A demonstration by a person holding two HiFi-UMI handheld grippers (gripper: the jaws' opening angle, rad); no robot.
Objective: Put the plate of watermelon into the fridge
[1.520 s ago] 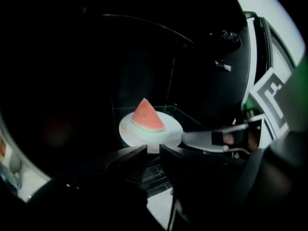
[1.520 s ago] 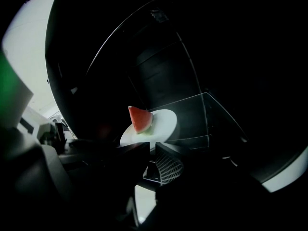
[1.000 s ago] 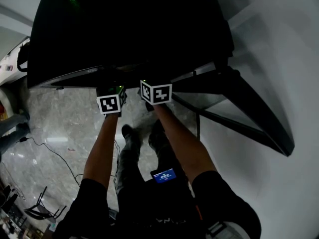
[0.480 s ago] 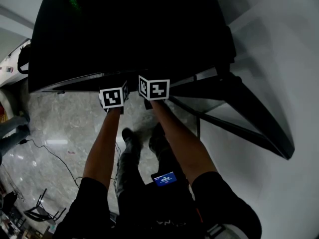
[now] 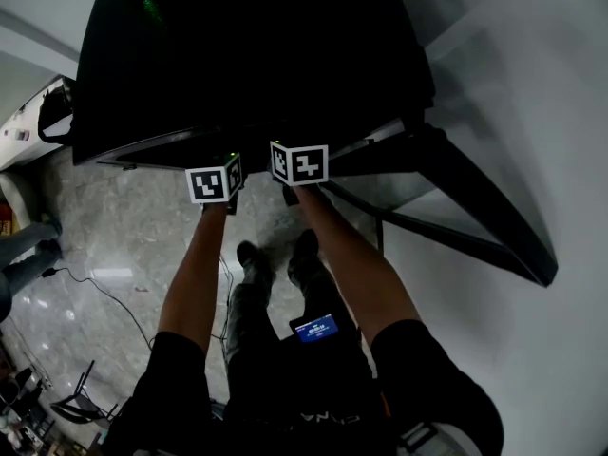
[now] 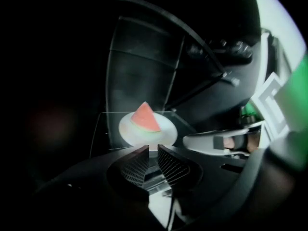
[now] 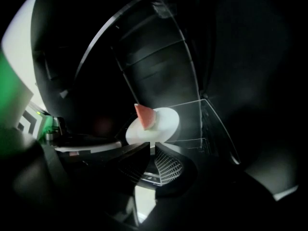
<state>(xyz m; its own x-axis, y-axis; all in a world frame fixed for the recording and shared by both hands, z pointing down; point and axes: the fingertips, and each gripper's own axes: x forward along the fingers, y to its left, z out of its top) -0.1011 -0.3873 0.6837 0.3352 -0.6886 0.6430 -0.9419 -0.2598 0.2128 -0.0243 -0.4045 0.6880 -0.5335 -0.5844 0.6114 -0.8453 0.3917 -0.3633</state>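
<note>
Since a second ago both marker cubes have edged slightly closer to the dark front of the fridge (image 5: 247, 55) in the head view, and they sit side by side there.

On the left, the left gripper (image 6: 153, 146) has its jaws drawn almost together. Only a thin slit shows between them, and nothing is held in it. Just past its tips lies the white plate (image 6: 131, 133), flat on a glass shelf (image 6: 102, 129) inside the fridge. The watermelon wedge (image 6: 145, 118) stands on the plate, point up.

On the right, the right gripper (image 7: 152, 146) is likewise nearly clenched on nothing. The same plate lies directly beyond its tips, with the wedge toward the plate's left side in that view. Whether either gripper's tips touch the plate rim cannot be told.
</note>
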